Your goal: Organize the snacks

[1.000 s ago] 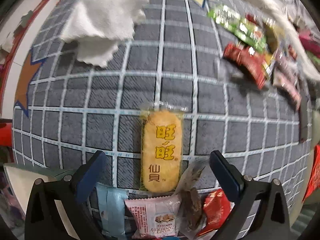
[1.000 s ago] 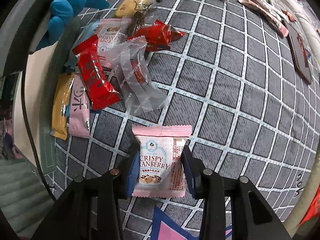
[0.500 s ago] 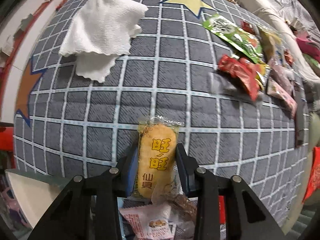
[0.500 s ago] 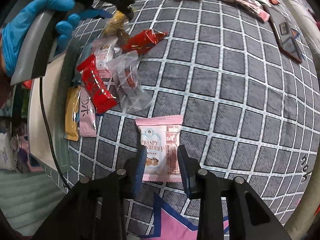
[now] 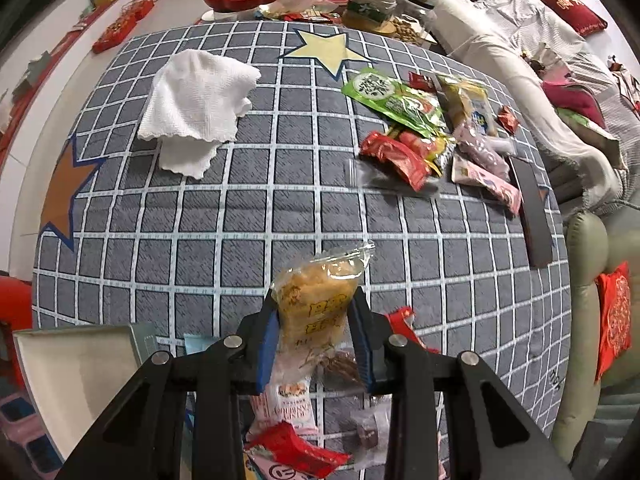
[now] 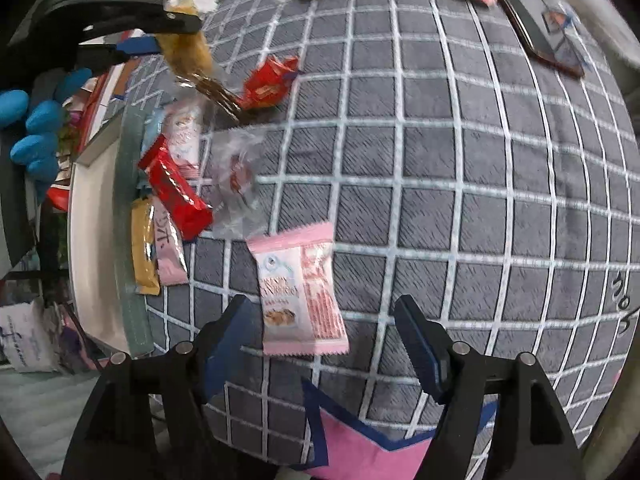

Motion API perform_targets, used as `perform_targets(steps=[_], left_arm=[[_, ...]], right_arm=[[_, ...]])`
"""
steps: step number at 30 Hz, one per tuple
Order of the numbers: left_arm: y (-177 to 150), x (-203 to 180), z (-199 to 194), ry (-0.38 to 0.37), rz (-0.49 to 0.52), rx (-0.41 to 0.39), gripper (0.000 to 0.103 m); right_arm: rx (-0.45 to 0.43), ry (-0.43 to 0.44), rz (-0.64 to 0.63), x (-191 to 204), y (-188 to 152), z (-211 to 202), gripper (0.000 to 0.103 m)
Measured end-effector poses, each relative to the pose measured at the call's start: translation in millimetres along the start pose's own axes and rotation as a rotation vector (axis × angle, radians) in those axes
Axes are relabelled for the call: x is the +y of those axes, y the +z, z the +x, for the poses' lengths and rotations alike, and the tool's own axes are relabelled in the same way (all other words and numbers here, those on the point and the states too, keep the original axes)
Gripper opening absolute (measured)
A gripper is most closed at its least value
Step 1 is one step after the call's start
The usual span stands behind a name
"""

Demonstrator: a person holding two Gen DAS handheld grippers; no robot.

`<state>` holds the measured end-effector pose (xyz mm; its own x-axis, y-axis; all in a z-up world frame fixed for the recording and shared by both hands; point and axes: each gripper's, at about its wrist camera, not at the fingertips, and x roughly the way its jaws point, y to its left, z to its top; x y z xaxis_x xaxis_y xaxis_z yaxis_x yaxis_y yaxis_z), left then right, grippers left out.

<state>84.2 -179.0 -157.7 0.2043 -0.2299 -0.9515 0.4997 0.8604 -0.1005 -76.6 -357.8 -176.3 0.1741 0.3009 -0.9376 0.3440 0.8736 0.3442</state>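
Your left gripper (image 5: 316, 334) clamps the yellow plastic-wrapped rice cracker (image 5: 316, 312); your right gripper (image 6: 324, 340), spread wide, frames the pink cranberry-biscuit packet (image 6: 300, 292).

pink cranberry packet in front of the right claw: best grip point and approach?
Grip the pink cranberry packet across its narrow width at mid-body, coming from its near end where the right claw already sits open and astride it. It lies flat on the checked mat, long axis nearly along the fingers, crimped ends fore and aft, so the long side edges face the pads.
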Motion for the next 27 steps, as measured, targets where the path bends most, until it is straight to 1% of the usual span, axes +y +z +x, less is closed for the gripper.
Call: perform_targets(steps=[2, 4, 5, 6, 7, 8, 9, 10, 12, 14, 16, 19, 21, 23, 25, 27], left_arm=[[-6.3, 4.3, 2.9, -0.006, -0.003, 0.008, 0.036], [-7.3, 5.0, 5.1, -0.011, -0.011, 0.017, 0.036], [-7.2, 5.9, 6.2, -0.011, -0.014, 0.019, 0.036], [-9.0, 7.0, 4.1, -0.014, -0.015, 0.02, 0.036], [-11.1, 7.3, 0.9, -0.016, -0.013, 0.019, 0.035], [-12.4, 6.9, -2.4, -0.017, -0.01, 0.017, 0.035], [-13.9, 6.6, -6.4, -0.018, -0.005, 0.011, 0.035], [-15.4, 6.9, -10.2, -0.017, -0.003, 0.008, 0.035], [-19.2, 8.5, -20.3, -0.022, -0.007, -0.007, 0.035], [-25.6, 11.4, -34.1, -0.04, -0.017, -0.027, 0.035], [-31.0, 13.2, -45.1, -0.057, -0.025, -0.027, 0.035], [-41.9, 18.7, -65.5, -0.066, -0.044, -0.042, 0.035], [-50.7, 24.6, -78.9, -0.067, -0.058, -0.053, 0.035], [-61.7, 34.5, -92.5, -0.068, -0.08, -0.059, 0.035], [-73.4, 46.2, -103.3, -0.063, -0.104, -0.061, 0.035], [-86.3, 59.4, -111.9, -0.044, -0.127, -0.058, 0.035]], right_arm=[[0.015, -0.009, -0.009, 10.3, 4.6, 7.8, 0.075], [0.034, -0.038, -0.03, 25.7, 5.2, 26.8, 0.075], [0.051, -0.066, -0.044, 30.4, 5.7, 34.5, 0.071], [0.07, -0.09, -0.056, 35.0, 5.6, 42.9, 0.063], [0.095, -0.11, -0.065, 37.1, 5.4, 49.1, 0.047], [0.075, -0.141, -0.081, 41.2, 4.4, 48.3, 0.043], [0.071, -0.159, -0.103, 44.4, 3.6, 48.3, 0.042], [0.076, -0.155, -0.104, 45.8, 2.8, 49.3, 0.042], [0.075, -0.119, -0.077, 44.7, 0.4, 45.0, 0.041], [0.06, -0.087, -0.06, 34.4, -0.9, 28.0, 0.041], [0.047, -0.049, -0.04, 30.4, -0.8, 11.5, 0.041], [0.033, -0.019, -0.006, 16.9, 0.2, -9.4, 0.041], [0.028, -0.005, 0.008, 17.5, 9.2, -19.8, 0.041], [0.019, -0.002, -0.007, 16.9, 10.7, -32.0, 0.041], [0.015, 0.007, -0.031, 24.5, 12.5, -44.9, 0.041], [0.018, 0.018, -0.055, 48.9, 11.8, -45.8, 0.041]])
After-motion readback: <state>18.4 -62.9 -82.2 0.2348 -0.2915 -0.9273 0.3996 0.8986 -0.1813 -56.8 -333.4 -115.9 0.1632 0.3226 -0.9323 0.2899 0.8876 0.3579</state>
